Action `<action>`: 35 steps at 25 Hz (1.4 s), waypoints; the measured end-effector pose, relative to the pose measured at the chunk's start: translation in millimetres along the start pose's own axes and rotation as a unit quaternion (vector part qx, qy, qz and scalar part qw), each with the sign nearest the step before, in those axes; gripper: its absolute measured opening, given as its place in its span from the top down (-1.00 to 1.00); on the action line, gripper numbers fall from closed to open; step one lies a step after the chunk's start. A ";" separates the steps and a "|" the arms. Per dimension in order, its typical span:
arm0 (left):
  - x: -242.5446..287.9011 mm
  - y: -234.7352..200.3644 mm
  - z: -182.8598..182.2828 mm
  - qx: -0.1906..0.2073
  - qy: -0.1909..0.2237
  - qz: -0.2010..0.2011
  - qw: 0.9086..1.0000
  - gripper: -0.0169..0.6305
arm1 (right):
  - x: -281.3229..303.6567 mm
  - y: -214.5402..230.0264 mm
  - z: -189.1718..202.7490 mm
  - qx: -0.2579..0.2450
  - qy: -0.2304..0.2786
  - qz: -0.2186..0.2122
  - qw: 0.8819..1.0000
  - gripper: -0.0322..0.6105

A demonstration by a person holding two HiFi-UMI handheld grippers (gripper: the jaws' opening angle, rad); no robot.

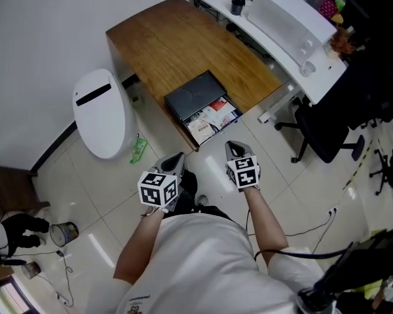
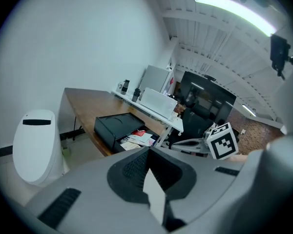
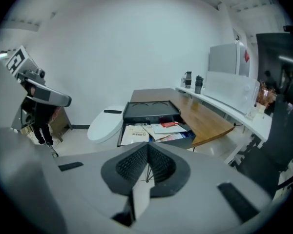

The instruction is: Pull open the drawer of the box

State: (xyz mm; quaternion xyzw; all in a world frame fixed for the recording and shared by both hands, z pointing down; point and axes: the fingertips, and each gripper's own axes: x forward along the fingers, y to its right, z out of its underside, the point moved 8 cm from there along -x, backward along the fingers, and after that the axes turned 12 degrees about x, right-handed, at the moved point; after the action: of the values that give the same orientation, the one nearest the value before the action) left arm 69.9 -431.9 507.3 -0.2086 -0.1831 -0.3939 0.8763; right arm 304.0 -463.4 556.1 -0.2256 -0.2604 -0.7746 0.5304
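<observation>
Right gripper [image 1: 234, 149] is hanging clenched and empty at lower centre; left gripper [image 1: 176, 159] is hovering beside it, jaws pressing together on nothing | drawer [image 1: 220, 133] is standing pulled out of the black box [image 1: 195, 95] mid-frame, papers [image 1: 211, 115] showing inside | box is sitting at the wooden table's [image 1: 177, 38] near edge, apart from both grippers

Left gripper [image 1: 175, 159] and right gripper [image 1: 234, 148] side by side, jaws together, empty, angled downward

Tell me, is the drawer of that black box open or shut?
Open: the drawer juts out from the black box past the wooden table's edge, and papers lie exposed inside it.
</observation>
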 end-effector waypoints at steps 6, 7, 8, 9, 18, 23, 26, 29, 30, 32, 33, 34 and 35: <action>-29.6 6.9 4.8 -0.009 0.019 -0.013 1.000 0.94 | -39.5 -29.9 1.1 -0.005 0.024 -0.012 1.000 0.94; -32.0 7.4 5.6 -0.010 0.018 -0.011 1.000 0.94 | -45.0 -35.2 -0.6 -0.001 0.025 -0.014 1.000 0.94; -33.9 8.3 5.4 -0.011 0.018 -0.008 1.000 0.94 | -49.9 -39.9 -2.3 0.002 0.026 -0.016 1.000 0.93; -35.2 10.0 3.8 -0.010 0.017 -0.005 1.000 0.94 | -54.7 -43.8 -3.9 0.004 0.028 -0.017 0.999 0.93; -43.0 18.6 -29.3 0.023 0.027 0.037 0.999 0.94 | -85.6 -68.0 -15.8 0.067 0.055 -0.002 0.996 0.94; -45.9 0.2 -10.8 0.004 0.005 0.039 0.999 0.94 | -82.7 -78.6 -17.4 0.097 0.072 0.017 0.992 0.94; -44.4 -6.9 -4.9 0.004 -0.004 0.043 0.999 0.94 | -80.6 -84.1 -14.4 0.123 0.072 0.016 0.990 0.94; -42.3 -11.9 -2.0 0.004 -0.005 0.047 0.999 0.94 | -79.4 -88.4 -11.2 0.126 0.068 0.019 0.989 0.94; -42.3 -12.6 -0.6 0.002 -0.004 0.048 0.999 0.94 | -79.5 -88.7 -9.5 0.126 0.067 0.021 0.989 0.94; -41.9 -11.3 -0.8 0.002 -0.002 0.050 0.999 0.94 | -80.8 -86.3 -8.6 0.129 0.068 0.024 0.989 0.94; -41.5 -9.3 -1.7 0.004 -0.001 0.052 0.999 0.94 | -82.3 -84.3 -8.7 0.130 0.068 0.026 0.989 0.94; -41.1 -7.0 -2.1 0.007 -0.001 0.054 0.998 0.94 | -84.2 -82.6 -8.7 0.132 0.069 0.029 0.988 0.94; -41.1 -5.0 -2.2 0.009 -0.001 0.057 0.998 0.94 | -85.9 -81.3 -8.6 0.132 0.070 0.031 0.988 0.94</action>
State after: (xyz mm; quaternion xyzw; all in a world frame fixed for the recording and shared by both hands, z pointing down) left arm 40.8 -410.8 486.6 -0.2112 -0.1754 -0.3417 0.8988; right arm 255.8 -383.8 482.5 -0.1065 -0.3158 -0.7304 0.5962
